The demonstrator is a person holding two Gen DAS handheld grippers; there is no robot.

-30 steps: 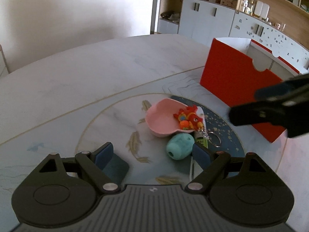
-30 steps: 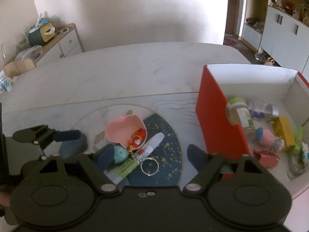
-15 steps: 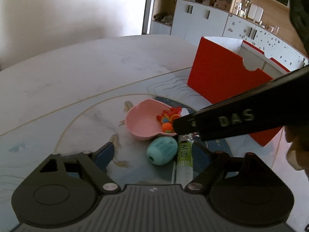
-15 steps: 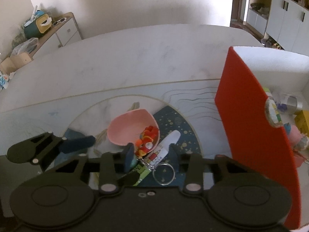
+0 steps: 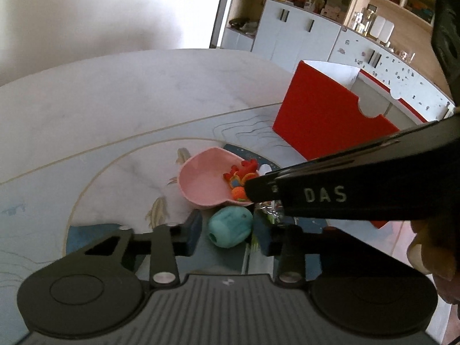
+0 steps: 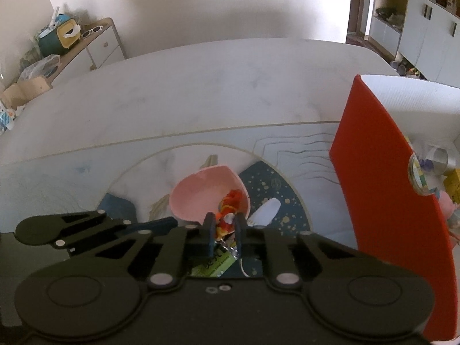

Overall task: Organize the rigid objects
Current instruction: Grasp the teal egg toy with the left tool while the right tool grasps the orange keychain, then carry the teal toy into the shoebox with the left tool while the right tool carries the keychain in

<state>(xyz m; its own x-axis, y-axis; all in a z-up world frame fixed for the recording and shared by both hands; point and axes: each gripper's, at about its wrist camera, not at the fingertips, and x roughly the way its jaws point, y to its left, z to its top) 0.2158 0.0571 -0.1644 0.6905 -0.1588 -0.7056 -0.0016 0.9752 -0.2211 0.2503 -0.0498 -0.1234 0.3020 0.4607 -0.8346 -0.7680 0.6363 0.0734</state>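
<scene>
- Right gripper [image 6: 223, 230]: jaws pressed together on the red-and-orange keychain figure [image 6: 227, 218], which sits at the near rim of the pink shell dish [image 6: 198, 198]. Its chain and ring hang below, over the glue stick [image 6: 267, 210]; a lift could drag the dish or snag the chain on the stick
- Left gripper [image 5: 228, 230]: jaws closing around the teal egg-shaped toy [image 5: 230, 225], which lies on the table [image 5: 115, 109] just in front of the dish. Whether the pads already press on it cannot be made out, the right one being half hidden. A rounded body may squirt out if the pinch lands off-centre
- Crowding: the right gripper's arm crosses directly above the left gripper's fingers; lifting both at once risks a knock between tools
- Red box [image 6: 382, 189]: stands to the right, already holding several items. Its tall wall must be cleared or the carried piece may strike the edge
</scene>
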